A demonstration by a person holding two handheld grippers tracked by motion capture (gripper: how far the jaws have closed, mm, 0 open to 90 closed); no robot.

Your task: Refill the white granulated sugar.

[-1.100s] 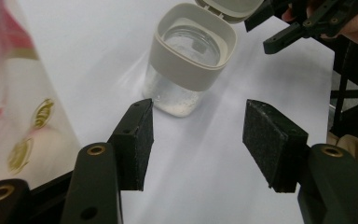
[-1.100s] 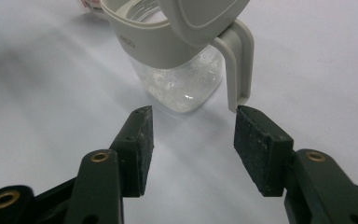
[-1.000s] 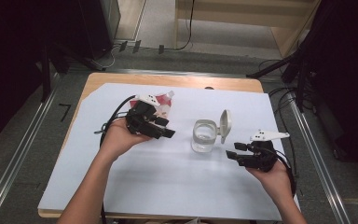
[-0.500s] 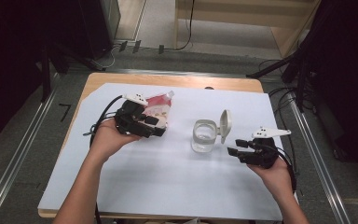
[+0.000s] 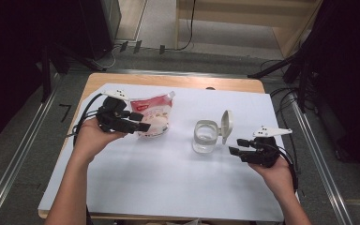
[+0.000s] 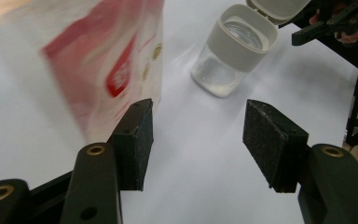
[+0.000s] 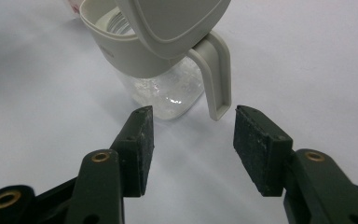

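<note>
A red and white pouch [image 5: 158, 114] stands on the white sheet [image 5: 168, 178] at the back left. My left gripper [image 5: 140, 121] hovers just in front of it, jaws open and nothing between them. In the left gripper view [image 6: 198, 140] the pouch [image 6: 116, 70] is blurred, beyond the left-hand jaw. A clear glass jar [image 5: 205, 138] with a white collar and a flipped-up lid [image 5: 226, 125] stands mid-table. My right gripper [image 5: 236, 146] stays open just right of it. In the right gripper view [image 7: 193, 149] the jar [image 7: 158, 88] and its lid [image 7: 177, 23] stand a short way beyond the open jaws.
The white sheet covers most of a wooden table [image 5: 178, 82]. Cables [image 5: 82, 117] trail from the left gripper over the table's left edge. Metal rails [image 5: 18, 159] run along both sides on the floor. In the left gripper view the other gripper [image 6: 328, 23] sits behind the jar [image 6: 233, 51].
My left hand has moved left, away from the jar, uncovering more of the pouch. The right hand, jar and pouch have stayed put.
</note>
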